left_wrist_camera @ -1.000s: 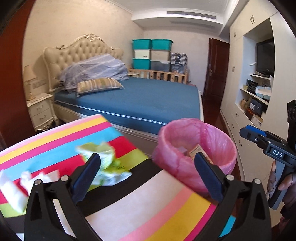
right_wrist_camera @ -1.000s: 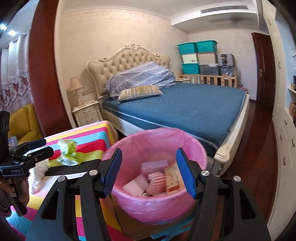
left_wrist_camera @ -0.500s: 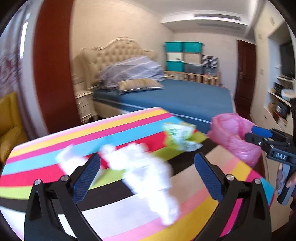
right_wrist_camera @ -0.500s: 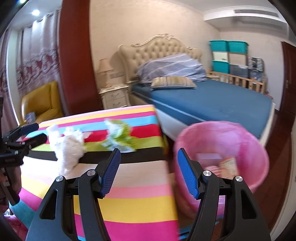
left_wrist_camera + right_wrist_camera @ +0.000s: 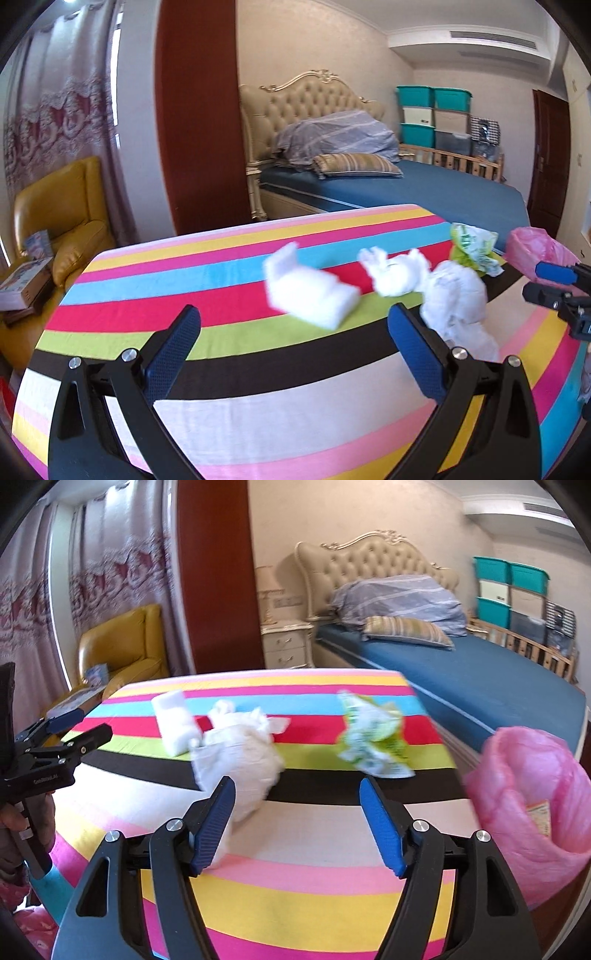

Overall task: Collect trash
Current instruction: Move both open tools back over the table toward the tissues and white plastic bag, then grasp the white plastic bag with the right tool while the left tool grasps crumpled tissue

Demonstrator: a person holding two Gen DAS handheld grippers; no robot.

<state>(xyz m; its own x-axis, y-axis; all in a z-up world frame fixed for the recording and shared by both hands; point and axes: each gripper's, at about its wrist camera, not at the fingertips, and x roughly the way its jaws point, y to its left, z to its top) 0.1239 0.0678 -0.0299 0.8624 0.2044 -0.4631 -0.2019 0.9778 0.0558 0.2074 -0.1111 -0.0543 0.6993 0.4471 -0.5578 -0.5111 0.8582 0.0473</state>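
On the striped table [image 5: 258, 387] [image 5: 314, 897] lie a white foam block [image 5: 310, 295] [image 5: 171, 722], crumpled white tissue [image 5: 399, 273] [image 5: 240, 755] and a crumpled green-white wrapper [image 5: 472, 247] [image 5: 373, 734]. A pink-lined trash bin [image 5: 535, 786] [image 5: 532, 247] stands off the table's right edge with trash inside. My left gripper [image 5: 293, 350] is open and empty above the table, short of the foam block. My right gripper [image 5: 297, 819] is open and empty, its left finger in front of the tissue.
A blue bed [image 5: 461, 672] with pillows lies beyond the table. A yellow armchair [image 5: 55, 218] with books stands left. A nightstand [image 5: 288, 646] is by the bed. Teal storage boxes [image 5: 432, 110] are stacked at the back wall.
Both grippers have swung left, away from the bin and over the table. The trash now lies right in front of them. Both stayed open.
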